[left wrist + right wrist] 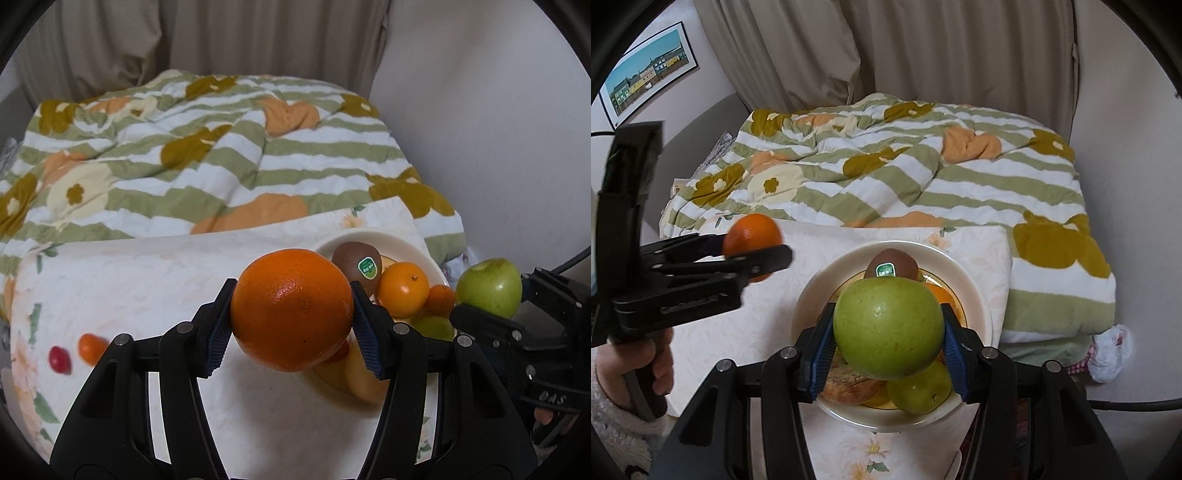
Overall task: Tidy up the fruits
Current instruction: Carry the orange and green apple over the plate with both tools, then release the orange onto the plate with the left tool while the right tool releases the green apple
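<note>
My left gripper (pixel 291 321) is shut on a large orange (pixel 291 308) and holds it above the white floral cloth (pixel 147 280), left of the plate. It also shows in the right wrist view (pixel 753 243). My right gripper (pixel 886 339) is shut on a green apple (pixel 888 328) and holds it over the cream plate (pixel 820 288); the apple also shows in the left wrist view (pixel 489 286). The plate holds a kiwi (pixel 892 266) with a green sticker, another green apple (pixel 919 395), oranges (pixel 402 290) and a bread-like item (pixel 849 384).
A small orange fruit (pixel 90 347) and a small red fruit (pixel 60 359) lie on the cloth at the left. A striped floral quilt (pixel 207 155) covers the bed behind. Curtains and a wall stand beyond. A plastic bag (pixel 1112 354) lies at the right.
</note>
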`<action>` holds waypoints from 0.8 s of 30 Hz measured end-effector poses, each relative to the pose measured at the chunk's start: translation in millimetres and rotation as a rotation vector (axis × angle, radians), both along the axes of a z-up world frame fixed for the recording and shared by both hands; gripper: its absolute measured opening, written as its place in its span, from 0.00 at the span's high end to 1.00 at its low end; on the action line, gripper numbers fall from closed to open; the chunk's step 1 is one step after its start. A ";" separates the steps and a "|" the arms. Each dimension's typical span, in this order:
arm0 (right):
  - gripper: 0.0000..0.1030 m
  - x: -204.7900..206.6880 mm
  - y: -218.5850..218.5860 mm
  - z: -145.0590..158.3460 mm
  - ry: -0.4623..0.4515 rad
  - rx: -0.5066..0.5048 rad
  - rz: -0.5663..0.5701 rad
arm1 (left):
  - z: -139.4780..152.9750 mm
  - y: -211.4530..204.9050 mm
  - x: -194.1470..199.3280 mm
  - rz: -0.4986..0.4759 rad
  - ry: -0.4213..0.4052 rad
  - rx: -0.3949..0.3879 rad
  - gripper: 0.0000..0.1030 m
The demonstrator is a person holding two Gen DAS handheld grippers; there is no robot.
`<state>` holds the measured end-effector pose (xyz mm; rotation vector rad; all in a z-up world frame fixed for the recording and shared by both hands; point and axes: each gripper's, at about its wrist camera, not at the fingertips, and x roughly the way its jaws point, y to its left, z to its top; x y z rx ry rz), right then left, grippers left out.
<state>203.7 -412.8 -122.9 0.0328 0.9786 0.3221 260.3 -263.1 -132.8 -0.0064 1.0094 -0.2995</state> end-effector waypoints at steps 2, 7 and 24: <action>0.53 2.5 -2.1 -5.2 0.007 -0.001 -0.002 | -8.3 -7.1 7.6 -0.019 0.019 0.008 0.36; 0.53 8.6 -13.8 -16.1 0.039 -0.005 -0.060 | -30.1 -21.5 24.0 -0.088 0.072 0.021 0.36; 0.53 6.2 -35.4 -12.5 0.048 -0.006 -0.230 | -44.2 -34.3 39.3 -0.264 0.096 0.026 0.00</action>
